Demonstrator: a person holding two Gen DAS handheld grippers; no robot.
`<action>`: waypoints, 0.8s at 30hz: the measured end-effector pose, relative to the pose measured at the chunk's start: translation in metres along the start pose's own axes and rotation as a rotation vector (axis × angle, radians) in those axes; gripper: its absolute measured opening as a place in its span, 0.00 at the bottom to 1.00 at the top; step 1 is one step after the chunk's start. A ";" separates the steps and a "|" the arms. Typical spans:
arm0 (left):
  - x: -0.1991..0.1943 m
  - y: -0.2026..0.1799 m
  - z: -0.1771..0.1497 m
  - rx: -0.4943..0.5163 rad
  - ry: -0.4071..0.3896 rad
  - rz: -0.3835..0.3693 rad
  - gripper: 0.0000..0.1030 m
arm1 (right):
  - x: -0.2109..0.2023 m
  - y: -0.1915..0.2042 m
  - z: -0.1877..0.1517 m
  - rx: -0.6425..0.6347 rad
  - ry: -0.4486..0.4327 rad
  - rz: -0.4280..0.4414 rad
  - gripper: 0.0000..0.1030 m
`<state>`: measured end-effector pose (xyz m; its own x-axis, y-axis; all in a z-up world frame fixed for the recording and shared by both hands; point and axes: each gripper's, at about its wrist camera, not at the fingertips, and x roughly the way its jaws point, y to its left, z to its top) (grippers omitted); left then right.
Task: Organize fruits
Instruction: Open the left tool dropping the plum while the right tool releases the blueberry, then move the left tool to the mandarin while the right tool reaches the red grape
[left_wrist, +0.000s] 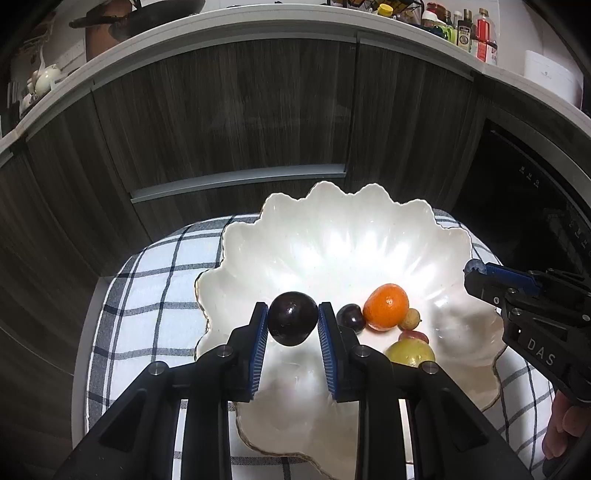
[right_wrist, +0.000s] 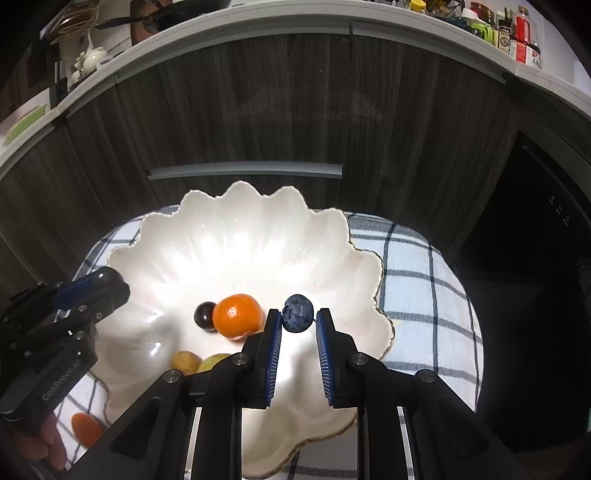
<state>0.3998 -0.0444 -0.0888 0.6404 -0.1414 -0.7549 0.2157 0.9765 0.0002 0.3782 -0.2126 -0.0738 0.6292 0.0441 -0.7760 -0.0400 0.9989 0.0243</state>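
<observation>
A white scalloped bowl (left_wrist: 332, 229) sits on a checked cloth (left_wrist: 147, 295). In it lie an orange mandarin (left_wrist: 386, 306), a small dark grape (left_wrist: 350, 315), a small yellowish fruit (left_wrist: 409, 319), a reddish one (left_wrist: 413, 335) and a yellow-green one (left_wrist: 410, 352). My left gripper (left_wrist: 292, 318) is shut on a dark plum (left_wrist: 291, 318) above the bowl. My right gripper (right_wrist: 298, 313) is shut on a blueberry (right_wrist: 298, 313) over the bowl (right_wrist: 240, 229); the mandarin (right_wrist: 237, 315) and grape (right_wrist: 205, 314) lie to its left.
An orange fruit (right_wrist: 85, 428) lies on the cloth (right_wrist: 424, 295) left of the bowl. Dark wood cabinet doors (left_wrist: 221, 122) stand behind, a dark appliance (left_wrist: 517, 195) to the right. A counter (left_wrist: 258, 26) above holds bottles and a pan.
</observation>
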 end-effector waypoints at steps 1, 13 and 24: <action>0.000 0.000 0.000 0.000 0.001 0.004 0.32 | 0.001 -0.001 0.000 0.001 0.004 -0.002 0.20; -0.006 0.000 0.000 0.005 -0.014 0.042 0.63 | 0.003 -0.008 -0.001 0.038 0.026 -0.051 0.68; -0.023 0.004 0.000 -0.006 -0.030 0.053 0.81 | -0.014 -0.005 -0.002 0.045 0.004 -0.082 0.73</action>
<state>0.3858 -0.0376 -0.0712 0.6729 -0.0941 -0.7338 0.1766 0.9836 0.0358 0.3674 -0.2183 -0.0643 0.6257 -0.0384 -0.7791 0.0468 0.9988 -0.0116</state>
